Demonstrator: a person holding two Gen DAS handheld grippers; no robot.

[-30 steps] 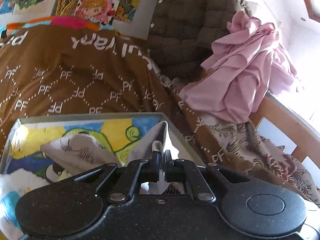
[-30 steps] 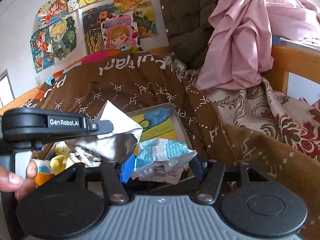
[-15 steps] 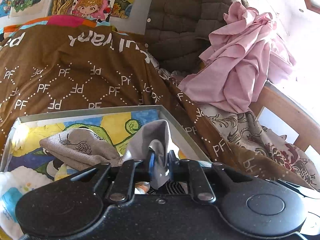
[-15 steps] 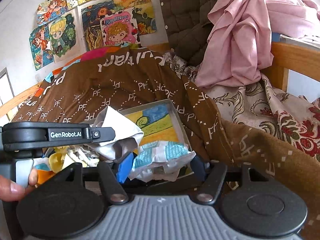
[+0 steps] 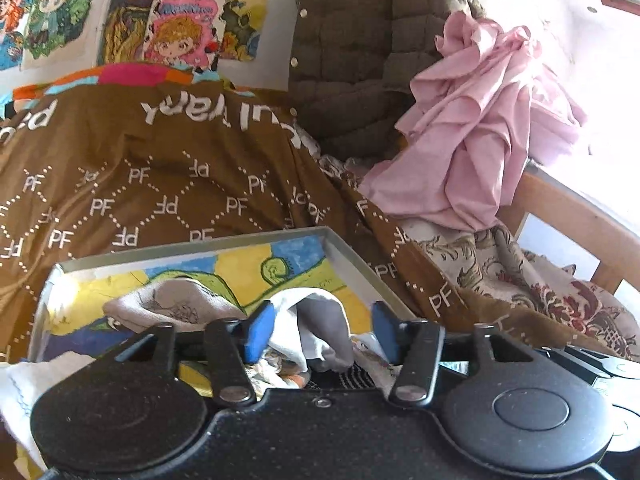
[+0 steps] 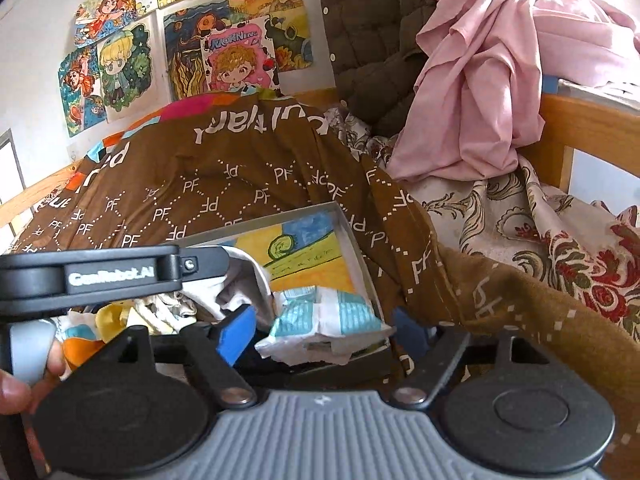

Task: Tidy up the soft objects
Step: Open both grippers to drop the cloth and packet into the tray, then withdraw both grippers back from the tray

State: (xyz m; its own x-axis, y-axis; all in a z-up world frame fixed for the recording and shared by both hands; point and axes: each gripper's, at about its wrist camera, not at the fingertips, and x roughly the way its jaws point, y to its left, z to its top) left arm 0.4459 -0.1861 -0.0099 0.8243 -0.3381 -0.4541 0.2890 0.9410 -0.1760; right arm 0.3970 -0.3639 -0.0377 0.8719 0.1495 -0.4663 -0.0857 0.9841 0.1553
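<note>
The left gripper (image 5: 324, 330) has its blue-padded fingers spread wide over a shallow box (image 5: 352, 258) lying on the bed. A grey-and-white cloth (image 5: 320, 328) stands bunched up in the gap between the pads, leaning toward the left pad; whether it touches that pad I cannot tell, and the right pad stands clear of it. Just ahead and to the left of the fingers, a beige cloth (image 5: 172, 306) lies flat on the box's painted bottom. At the near left, another white cloth (image 5: 28, 380) hangs over the box edge.

The right gripper (image 6: 320, 330) is spread apart as well. A crumpled blue-and-white cloth (image 6: 324, 320) sits between its fingers at the near right corner of the box (image 6: 360, 256), not pinched by either pad. To its left the body of the left gripper crosses the view, a hand (image 6: 16, 384) under it, with yellow and orange bits of fabric (image 6: 104, 320) heaped below.

Beyond the box on all far sides spreads a brown blanket (image 5: 160, 168) with white letters. Farther ahead and to the right, a pink cloth (image 5: 476, 136) is draped over a wooden rail (image 5: 568, 216), a dark quilted jacket (image 5: 360, 40) hangs beside it, and drawings (image 5: 176, 28) cover the wall behind. A flowered sheet (image 6: 540, 232) lies to the right of the blanket.
</note>
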